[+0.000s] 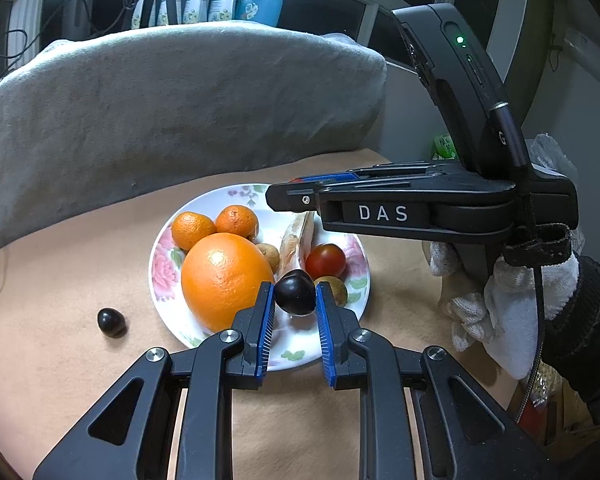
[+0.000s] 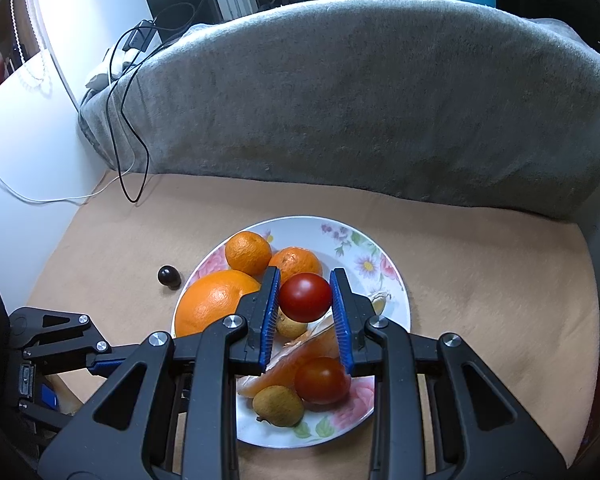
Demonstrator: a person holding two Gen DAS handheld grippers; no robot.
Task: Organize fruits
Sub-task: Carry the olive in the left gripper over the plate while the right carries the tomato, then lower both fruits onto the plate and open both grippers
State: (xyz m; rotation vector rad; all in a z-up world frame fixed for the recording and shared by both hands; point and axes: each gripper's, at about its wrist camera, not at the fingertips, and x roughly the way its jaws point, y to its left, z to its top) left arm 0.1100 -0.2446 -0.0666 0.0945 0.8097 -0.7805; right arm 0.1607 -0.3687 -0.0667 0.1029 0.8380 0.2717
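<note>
Left tool (image 1: pixel 295 294) clamped on dark plum (image 1: pixel 295 293), right tool (image 2: pixel 305 297) clamped on tomato (image 2: pixel 305 297), both above plate (image 2: pixel 384 264). Second plum (image 1: pixel 111 321) left of left tool, on table. Lower gently into gaps; release slowly, avoid rolling.

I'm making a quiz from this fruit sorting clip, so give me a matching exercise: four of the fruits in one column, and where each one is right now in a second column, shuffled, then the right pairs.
Things:
1. dark plum
2. red tomato
3. large orange
4. second dark plum

Places:
A. lying on the tan cloth, off the plate
B. gripped by the right gripper
C. resting on the floral plate
D. gripped by the left gripper

Pairs: 1-D, 2-B, 3-C, 4-A
</note>
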